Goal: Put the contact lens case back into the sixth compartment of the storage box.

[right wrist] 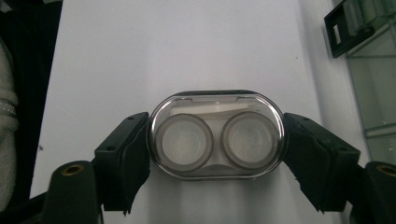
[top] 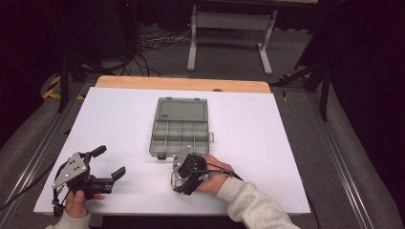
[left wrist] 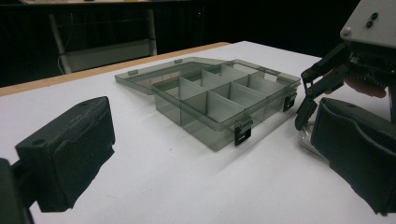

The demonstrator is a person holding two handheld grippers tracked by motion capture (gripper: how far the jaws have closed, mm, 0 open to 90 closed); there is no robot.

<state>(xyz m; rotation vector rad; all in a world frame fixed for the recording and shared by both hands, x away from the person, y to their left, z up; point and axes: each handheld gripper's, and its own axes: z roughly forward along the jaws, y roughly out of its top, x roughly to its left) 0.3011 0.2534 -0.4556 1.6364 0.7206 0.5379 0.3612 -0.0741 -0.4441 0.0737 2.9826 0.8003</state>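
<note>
A clear oval case (right wrist: 216, 135) with two round wells lies on the white table (top: 248, 124). My right gripper (right wrist: 217, 145) is shut on it, one pad against each end. From above, that right gripper (top: 184, 174) points down just in front of a grey plastic organizer box (top: 181, 133), whose lid (top: 183, 109) lies open behind it. The box's compartments (left wrist: 224, 100) look empty. My left gripper (top: 109, 162) rests open at the front left with nothing between its fingers. In the left gripper view, the right gripper (left wrist: 308, 112) stands over the case (left wrist: 306, 139).
Bare white tabletop lies between the two grippers and on both sides of the box. A wooden edge (top: 181, 83) borders the table's far side. Behind it stand a desk frame (top: 229, 28) and floor cables (top: 153, 43).
</note>
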